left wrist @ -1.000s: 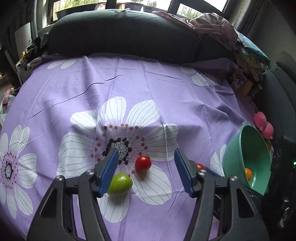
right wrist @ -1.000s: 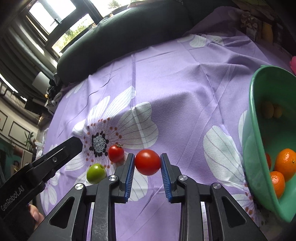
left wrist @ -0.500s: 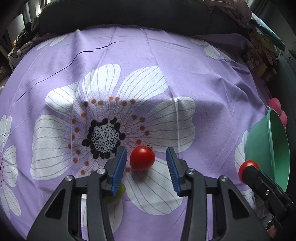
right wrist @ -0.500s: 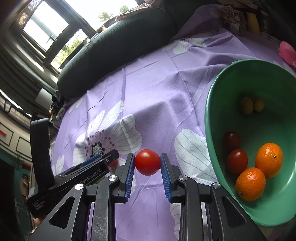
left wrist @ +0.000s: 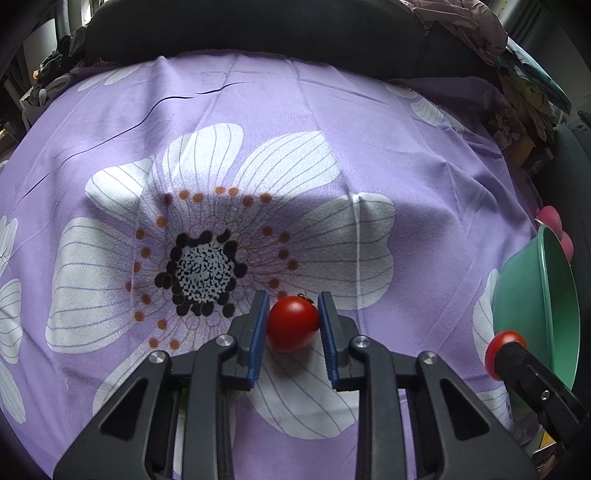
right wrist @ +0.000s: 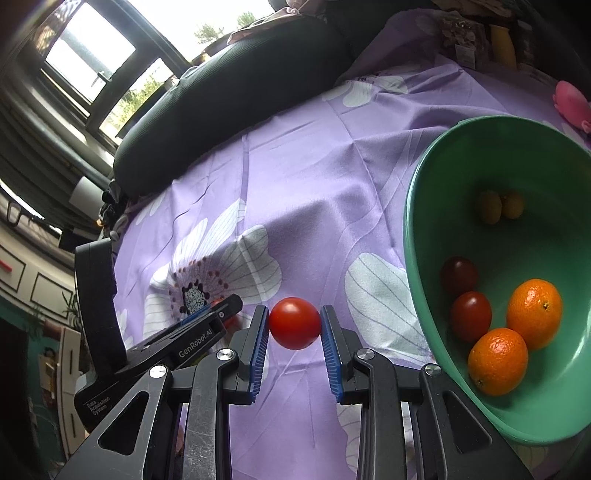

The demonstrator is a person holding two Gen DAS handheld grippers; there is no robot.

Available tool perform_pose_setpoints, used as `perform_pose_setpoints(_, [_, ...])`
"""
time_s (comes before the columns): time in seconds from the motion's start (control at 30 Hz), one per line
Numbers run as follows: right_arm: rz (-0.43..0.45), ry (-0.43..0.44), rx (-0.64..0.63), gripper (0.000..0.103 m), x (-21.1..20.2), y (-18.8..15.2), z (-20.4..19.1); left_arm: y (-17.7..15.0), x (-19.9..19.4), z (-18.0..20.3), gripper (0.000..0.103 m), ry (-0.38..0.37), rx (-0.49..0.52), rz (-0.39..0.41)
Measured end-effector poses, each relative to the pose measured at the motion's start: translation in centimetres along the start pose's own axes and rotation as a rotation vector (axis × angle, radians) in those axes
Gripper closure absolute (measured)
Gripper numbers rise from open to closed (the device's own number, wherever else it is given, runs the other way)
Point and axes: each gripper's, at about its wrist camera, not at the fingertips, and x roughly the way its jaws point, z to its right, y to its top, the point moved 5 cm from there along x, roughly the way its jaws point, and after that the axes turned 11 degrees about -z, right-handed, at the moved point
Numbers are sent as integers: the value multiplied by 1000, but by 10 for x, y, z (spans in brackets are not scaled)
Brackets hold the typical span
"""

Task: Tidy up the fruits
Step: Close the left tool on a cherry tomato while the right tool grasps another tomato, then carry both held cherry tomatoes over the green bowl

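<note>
Gripping: right hand-held gripper is closed on a red tomato, lifted above the cloth, pads touching both sides.
Left hand-held gripper: narrowed around a second tomato lying on the purple flowered cloth; both pads touch it.
Bowl: green bowl at 3 o'clock of the right gripper holds two oranges, dark tomatoes and olive-coloured fruits.
Beyond: black cushion at 12 o'clock.
</note>
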Motion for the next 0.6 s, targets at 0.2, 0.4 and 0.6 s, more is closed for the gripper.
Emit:
perform_pose_setpoints(0.2, [14, 6, -5, 73, -5, -1, -1, -7, -26, 7, 77, -40, 7, 62])
perform_pose_setpoints(0.4, [34, 10, -11, 73, -12, -2, -2, -14, -61, 18, 77, -76, 14, 153])
perform_pose_setpoints(0.6, [53, 7, -17, 73, -19, -3, -4, -22, -90, 35, 77, -143, 60, 227])
